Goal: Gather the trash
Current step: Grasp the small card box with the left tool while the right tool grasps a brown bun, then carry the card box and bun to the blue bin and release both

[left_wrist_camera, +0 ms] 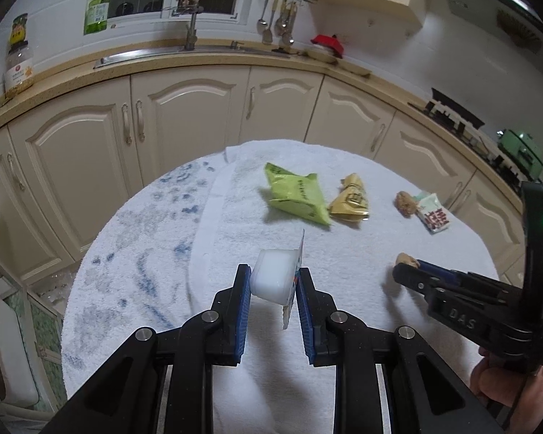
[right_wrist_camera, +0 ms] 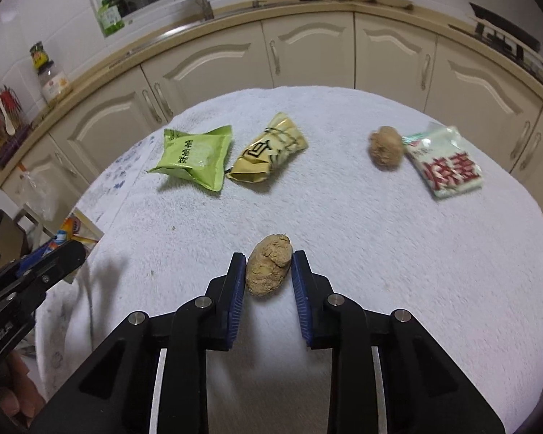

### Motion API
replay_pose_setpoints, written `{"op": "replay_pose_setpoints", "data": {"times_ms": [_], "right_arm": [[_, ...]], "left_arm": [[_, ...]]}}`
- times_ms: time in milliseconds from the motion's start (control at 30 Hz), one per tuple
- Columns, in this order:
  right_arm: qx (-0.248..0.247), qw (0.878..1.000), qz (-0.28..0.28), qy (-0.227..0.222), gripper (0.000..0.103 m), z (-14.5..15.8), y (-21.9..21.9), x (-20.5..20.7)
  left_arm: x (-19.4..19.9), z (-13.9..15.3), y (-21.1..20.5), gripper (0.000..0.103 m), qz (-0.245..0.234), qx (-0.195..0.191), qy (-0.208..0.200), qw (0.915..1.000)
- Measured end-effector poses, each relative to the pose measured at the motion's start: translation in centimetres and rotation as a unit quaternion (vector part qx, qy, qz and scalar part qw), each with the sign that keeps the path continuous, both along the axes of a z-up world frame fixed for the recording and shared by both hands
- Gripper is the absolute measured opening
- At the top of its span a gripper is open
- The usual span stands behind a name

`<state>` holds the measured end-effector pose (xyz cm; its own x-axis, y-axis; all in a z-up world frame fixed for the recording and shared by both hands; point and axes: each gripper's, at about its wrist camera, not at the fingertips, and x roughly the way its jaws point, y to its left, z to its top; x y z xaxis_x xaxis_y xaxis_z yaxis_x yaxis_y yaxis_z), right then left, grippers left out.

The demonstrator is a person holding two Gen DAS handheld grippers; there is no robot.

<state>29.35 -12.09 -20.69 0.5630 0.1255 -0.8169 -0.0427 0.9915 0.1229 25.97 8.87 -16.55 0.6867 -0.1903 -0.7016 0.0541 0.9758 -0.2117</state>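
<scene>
Between your right gripper (right_wrist_camera: 268, 271) pads at lower centre, brown lump (right_wrist_camera: 269, 270) is clamped on white towel (right_wrist_camera: 380, 253). Left-wrist view alone shows left gripper (left_wrist_camera: 274, 282) pinching white cup (left_wrist_camera: 271, 280). Cream cabinets (right_wrist_camera: 307, 50) behind.

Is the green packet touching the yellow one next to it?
Touching. In the right wrist view the green packet's lower corner meets the yellow packet's torn end with no towel showing between them; the left wrist view agrees.
</scene>
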Motion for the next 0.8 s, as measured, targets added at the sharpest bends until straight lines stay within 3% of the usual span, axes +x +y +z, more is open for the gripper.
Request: {"op": "replay_pose_setpoints", "data": {"times_ms": [433, 800], "right_arm": [[0.062, 0.991, -0.067, -0.1, 0.026, 9.3, -10.0, -9.1], [0.06, 0.97, -0.163, -0.169, 0.026, 14.6, -21.0, -18.2]], "left_arm": [[-3.4, 6.2, -9.2, 0.021, -0.072, 0.004, -0.071, 0.9949], [-6.1, 9.8, -21.1, 0.021, -0.174, -0.006, -0.116, 0.978]]}}
